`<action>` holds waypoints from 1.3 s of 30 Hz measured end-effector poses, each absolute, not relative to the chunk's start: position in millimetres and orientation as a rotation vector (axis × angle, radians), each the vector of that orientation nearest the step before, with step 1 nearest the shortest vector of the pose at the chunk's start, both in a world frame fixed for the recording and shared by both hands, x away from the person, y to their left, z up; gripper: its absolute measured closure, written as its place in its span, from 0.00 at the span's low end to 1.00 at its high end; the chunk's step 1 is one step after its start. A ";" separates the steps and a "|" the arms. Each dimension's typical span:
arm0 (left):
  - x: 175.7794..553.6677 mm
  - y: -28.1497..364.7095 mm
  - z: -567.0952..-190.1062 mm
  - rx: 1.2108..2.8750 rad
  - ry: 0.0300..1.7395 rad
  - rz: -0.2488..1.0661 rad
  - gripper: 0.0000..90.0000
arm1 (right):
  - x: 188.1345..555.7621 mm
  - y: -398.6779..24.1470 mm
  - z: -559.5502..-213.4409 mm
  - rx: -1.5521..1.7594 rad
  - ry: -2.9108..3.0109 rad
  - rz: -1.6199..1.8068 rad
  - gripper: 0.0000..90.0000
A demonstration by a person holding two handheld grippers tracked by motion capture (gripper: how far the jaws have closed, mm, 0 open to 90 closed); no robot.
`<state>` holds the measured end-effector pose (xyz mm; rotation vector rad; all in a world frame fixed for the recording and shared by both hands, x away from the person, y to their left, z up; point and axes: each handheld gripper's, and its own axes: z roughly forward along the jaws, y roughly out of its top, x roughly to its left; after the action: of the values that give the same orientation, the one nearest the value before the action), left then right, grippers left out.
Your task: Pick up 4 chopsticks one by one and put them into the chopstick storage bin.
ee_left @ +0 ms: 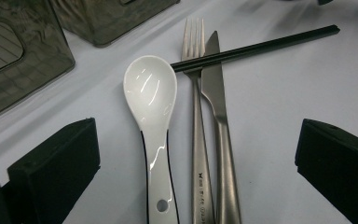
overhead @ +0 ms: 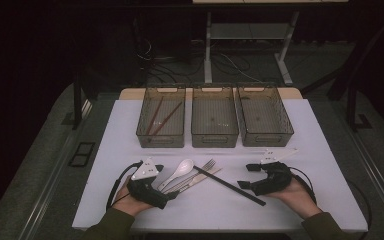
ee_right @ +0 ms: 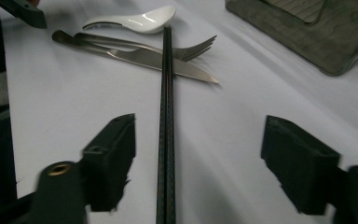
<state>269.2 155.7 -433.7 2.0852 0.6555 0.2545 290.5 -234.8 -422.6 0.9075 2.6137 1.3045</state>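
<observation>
Bearing faint, seemingly unreadable stamping: fork [ee_left: 200, 154] handle.

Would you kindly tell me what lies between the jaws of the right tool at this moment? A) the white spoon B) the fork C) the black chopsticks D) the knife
C: in the right gripper view the black chopsticks run straight up between the two jaws of the right tool, with gaps on both sides, while the spoon, fork and knife lie farther off.
</observation>
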 end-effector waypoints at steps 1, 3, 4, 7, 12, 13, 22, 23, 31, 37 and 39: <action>269.2 155.6 -434.0 2.082 0.656 0.254 0.00 | 291.9 -232.7 -423.0 0.904 2.618 1.298 0.37; 269.2 155.5 -434.0 2.083 0.654 0.253 0.00 | 294.8 -228.9 -424.0 0.898 2.632 1.293 0.41; 269.3 155.5 -434.0 2.083 0.654 0.253 0.00 | 296.4 -226.4 -424.2 0.904 2.639 1.280 0.44; 269.4 155.7 -434.0 2.080 0.652 0.248 0.00 | 298.3 -221.6 -424.7 0.899 2.650 1.261 0.49; 268.7 154.9 -432.8 2.075 0.642 0.237 0.00 | 292.1 -217.1 -426.2 0.874 2.683 1.218 0.63; 268.5 154.8 -432.8 2.078 0.638 0.237 0.00 | 290.9 -216.6 -426.8 0.876 2.690 1.214 0.66; 268.3 153.7 -432.9 2.078 0.631 0.227 0.00 | 283.4 -216.8 -432.1 0.831 2.731 1.146 0.78; 268.2 153.5 -433.1 2.078 0.632 0.226 0.00 | 282.6 -217.1 -431.9 0.824 2.727 1.144 0.80; 267.8 152.8 -433.4 2.091 0.621 0.220 0.00 | 282.0 -217.8 -434.4 0.811 2.748 1.111 0.90; 267.8 152.4 -434.0 2.090 0.626 0.215 0.00 | 282.5 -218.8 -436.5 0.810 2.756 1.100 0.90; 267.9 152.2 -434.2 2.094 0.624 0.212 0.00 | 282.4 -218.8 -436.9 0.808 2.760 1.101 0.90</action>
<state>267.9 152.2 -434.2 2.0937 0.6241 0.2120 282.4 -218.8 -436.9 0.8080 2.7600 1.1006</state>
